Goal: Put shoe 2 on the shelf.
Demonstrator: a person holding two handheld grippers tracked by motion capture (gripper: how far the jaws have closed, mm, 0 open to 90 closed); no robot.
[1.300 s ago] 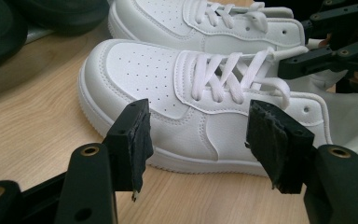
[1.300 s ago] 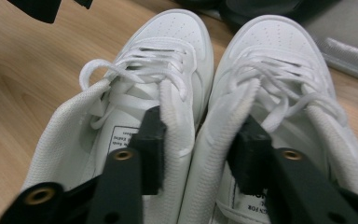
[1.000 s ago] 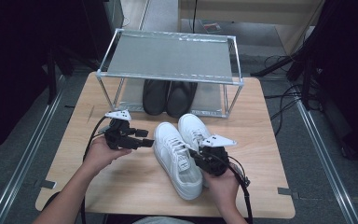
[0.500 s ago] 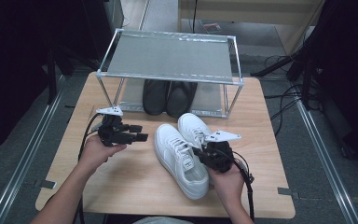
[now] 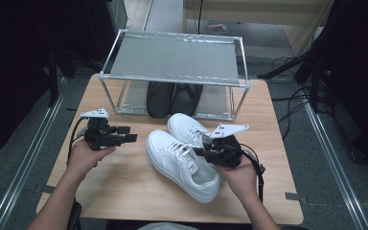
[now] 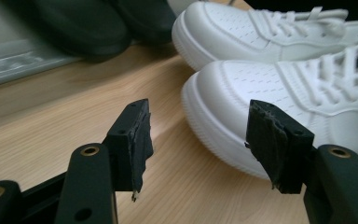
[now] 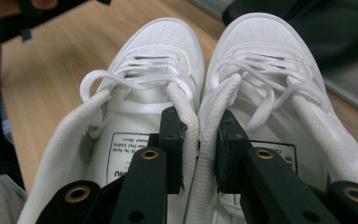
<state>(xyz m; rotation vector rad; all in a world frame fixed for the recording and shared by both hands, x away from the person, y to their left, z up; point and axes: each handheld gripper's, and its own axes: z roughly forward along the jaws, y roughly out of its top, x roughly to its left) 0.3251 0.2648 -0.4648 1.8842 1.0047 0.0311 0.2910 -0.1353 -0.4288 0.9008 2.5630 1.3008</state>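
Near the front edge, bare wooden tabletop (image 5: 124,191) running left of the white sneakers (image 5: 187,155), open from the near rim up to the left hand-held gripper (image 5: 127,135). Two forearms coming in from the near side. Pair of white sneakers lying side by side at the tabletop's middle, toes pointing far and slightly left, heels toward the near right. Right hand-held gripper (image 5: 199,151) reaching in from the right at the heel end, one jaw inside each sneaker, clamped on the two inner collar walls pressed together between the pads (image 7: 175,140), so both sneakers gripped as one. Narrow strip of bare wood between the sneakers and the right edge, taken up partly by the right hand (image 5: 242,175) and its trailing cable. Left hand-held gripper well apart from the sneakers on the left, jaws spread wide with nothing between them, aimed right toward the toe of the nearer sneaker (image 6: 270,98); bare wood in the gap between. Farther back, a metal shoe rack (image 5: 172,57) standing along the far edge, its top shelf bare, a pair of black shoes (image 5: 172,98) on its bottom level with toes facing near, just beyond the farther sneaker's toe. Dark floor and cables past the tabletop edges on both sides.
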